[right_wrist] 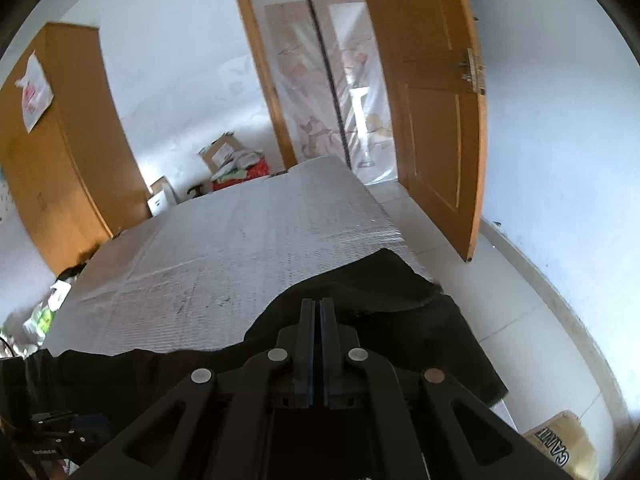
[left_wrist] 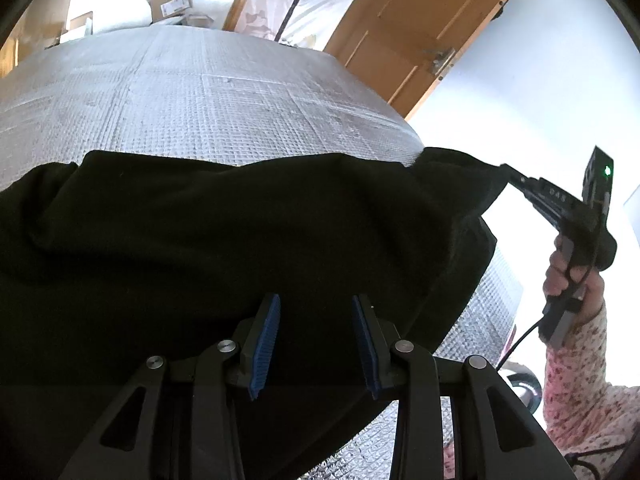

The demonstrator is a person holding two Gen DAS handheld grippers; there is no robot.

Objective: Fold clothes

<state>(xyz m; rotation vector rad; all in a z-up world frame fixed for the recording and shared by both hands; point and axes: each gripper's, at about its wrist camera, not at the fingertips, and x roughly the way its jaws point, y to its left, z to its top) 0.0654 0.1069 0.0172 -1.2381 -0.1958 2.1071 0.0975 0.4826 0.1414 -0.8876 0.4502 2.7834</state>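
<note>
A black fabric garment (left_wrist: 248, 236) lies over the near end of a silver quilted mat (left_wrist: 208, 96), spread just ahead of the left gripper (left_wrist: 316, 346), whose blue-padded jaws stand wide apart, holding nothing. The right gripper (right_wrist: 319, 346) is closed, pinching the garment's edge at its fingertips.

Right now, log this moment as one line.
task: fold clothes | left tool: open over black garment | right tool: shut on garment corner | surface: silver mat
</note>
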